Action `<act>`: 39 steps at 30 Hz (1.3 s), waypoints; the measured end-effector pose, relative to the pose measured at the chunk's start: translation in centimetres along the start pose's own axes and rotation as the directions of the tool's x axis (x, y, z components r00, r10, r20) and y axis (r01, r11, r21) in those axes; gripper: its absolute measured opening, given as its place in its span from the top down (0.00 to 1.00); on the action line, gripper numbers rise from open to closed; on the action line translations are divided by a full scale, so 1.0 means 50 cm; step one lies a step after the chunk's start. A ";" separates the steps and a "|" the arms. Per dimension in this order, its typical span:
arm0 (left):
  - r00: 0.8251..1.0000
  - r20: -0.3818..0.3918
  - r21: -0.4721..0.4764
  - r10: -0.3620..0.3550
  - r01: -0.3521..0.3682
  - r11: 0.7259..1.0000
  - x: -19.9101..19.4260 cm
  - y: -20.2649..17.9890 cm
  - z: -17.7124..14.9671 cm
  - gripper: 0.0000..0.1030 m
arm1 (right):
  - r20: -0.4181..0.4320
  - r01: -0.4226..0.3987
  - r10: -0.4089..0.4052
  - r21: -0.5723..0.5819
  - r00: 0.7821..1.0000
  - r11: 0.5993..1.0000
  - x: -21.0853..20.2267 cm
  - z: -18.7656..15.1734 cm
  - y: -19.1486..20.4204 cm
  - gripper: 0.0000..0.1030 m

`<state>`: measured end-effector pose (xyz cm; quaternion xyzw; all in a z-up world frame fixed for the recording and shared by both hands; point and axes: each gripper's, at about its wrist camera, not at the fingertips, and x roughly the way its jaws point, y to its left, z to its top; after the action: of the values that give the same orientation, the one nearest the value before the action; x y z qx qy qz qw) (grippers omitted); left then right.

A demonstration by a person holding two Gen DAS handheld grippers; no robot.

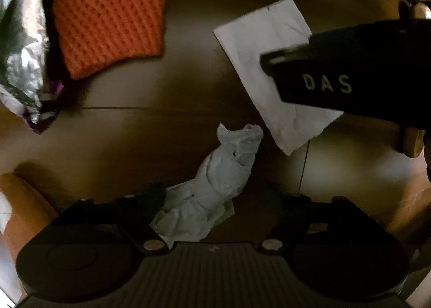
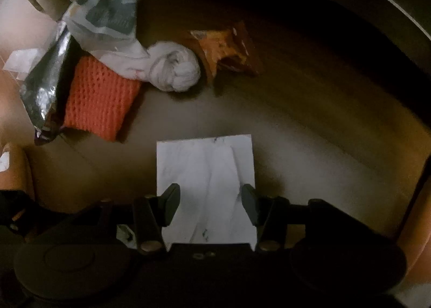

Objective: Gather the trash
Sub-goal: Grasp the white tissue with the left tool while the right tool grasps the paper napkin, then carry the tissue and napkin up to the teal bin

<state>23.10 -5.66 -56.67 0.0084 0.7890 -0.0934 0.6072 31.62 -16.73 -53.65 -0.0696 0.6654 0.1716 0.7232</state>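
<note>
A crumpled white tissue lies on the dim wooden floor between the fingers of my left gripper. Its left finger reaches the tissue's edge and the other stands clear of it, so the jaws are open. A flat white paper lies under my right gripper, which points straight down with one fingertip over each side edge, open. In the left wrist view the same paper lies at the right, partly hidden by the black body of the right gripper.
An orange foam net, a silver foil bag, a knotted white plastic bag and an orange snack wrapper lie further off on the floor. Tan furniture parts stand at the frame edges.
</note>
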 end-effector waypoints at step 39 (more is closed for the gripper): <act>0.935 0.354 -0.336 -0.001 0.128 0.933 -0.432 0.082 -0.059 0.67 | 0.272 0.001 -0.060 0.211 0.960 0.977 -0.406 0.000 0.042 0.98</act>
<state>26.46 0.99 -35.78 -0.1440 0.6728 0.0300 0.7251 29.76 -17.95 -33.36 0.0213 0.5710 0.0975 0.8149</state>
